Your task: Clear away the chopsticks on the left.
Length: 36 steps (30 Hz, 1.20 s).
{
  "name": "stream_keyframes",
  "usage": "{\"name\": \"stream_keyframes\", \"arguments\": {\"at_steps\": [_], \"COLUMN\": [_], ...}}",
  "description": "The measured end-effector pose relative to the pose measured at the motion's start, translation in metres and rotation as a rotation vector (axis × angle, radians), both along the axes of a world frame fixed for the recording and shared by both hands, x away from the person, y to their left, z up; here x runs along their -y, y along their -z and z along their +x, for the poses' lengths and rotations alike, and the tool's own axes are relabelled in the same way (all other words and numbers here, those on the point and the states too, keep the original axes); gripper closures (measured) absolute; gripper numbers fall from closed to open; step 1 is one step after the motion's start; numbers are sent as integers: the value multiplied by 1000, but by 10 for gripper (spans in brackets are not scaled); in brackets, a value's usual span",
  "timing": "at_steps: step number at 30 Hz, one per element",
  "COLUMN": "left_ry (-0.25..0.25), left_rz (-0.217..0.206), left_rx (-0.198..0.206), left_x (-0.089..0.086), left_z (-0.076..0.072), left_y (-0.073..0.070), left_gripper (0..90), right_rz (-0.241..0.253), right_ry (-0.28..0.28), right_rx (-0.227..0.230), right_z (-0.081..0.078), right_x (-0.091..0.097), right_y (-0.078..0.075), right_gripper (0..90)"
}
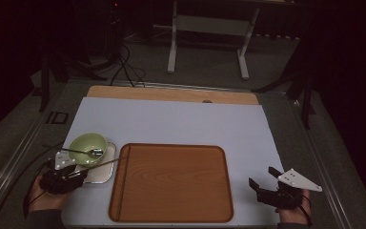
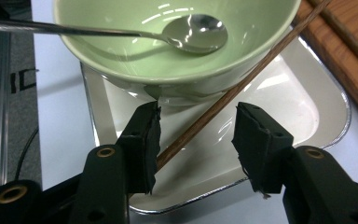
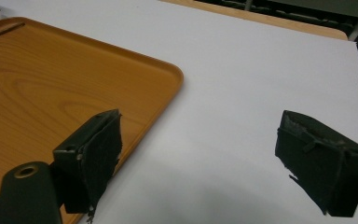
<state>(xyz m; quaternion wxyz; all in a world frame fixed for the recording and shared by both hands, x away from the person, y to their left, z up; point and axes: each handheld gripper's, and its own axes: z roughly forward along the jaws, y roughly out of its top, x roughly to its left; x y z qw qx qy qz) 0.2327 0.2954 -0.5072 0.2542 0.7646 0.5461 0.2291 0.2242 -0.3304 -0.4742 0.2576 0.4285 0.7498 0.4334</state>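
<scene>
Wood first: from the high view, the chopstick [image 1: 95,165] lies slanted across the metal dish [image 1: 101,172] near the worktop's [image 1: 181,119] front left corner, its far end reaching the tray's [image 1: 171,183] left rim. My left claw [image 1: 71,174] sits over its near end. The green bowl [image 1: 87,147] with the spoon [image 1: 83,152] stands on the dish's far part. My right claw [image 1: 262,183] hovers near the front right corner, well apart from all of it.

Left claw view: the jaws stand half wide, the chopstick [image 2: 223,100] between them, touching or almost touching the left pad [image 2: 145,144] and clear of the right one. It leans against the bowl [image 2: 177,60]. I judge the risk is here: closing off-centre could roll the stick sideways, knock the bowl, or flip the spoon [image 2: 191,35] out. A grip so near the end may also let it pivot and droop when lifted.

Right claw view: jaws wide, nothing held, above bare worktop [image 3: 261,84] beside the tray's [image 3: 74,84] corner.
</scene>
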Motion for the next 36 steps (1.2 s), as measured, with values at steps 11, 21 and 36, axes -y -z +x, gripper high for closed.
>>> {"name": "stream_keyframes", "arguments": {"at_steps": [11,21,36], "left_ry": [43,116,197], "left_rz": [13,38,87], "left_rx": [-43,-50,-72], "left_x": [7,24,53], "left_z": [1,5,21], "left_y": [2,2,6], "left_gripper": [652,699,767], "right_rz": [-2,-5,-6], "right_ry": [0,-7,-12], "right_rx": [-3,-6,-10], "right_z": [0,0,1], "right_x": [0,-1,-2], "right_y": [0,0,1], "right_gripper": [141,141,141]}}
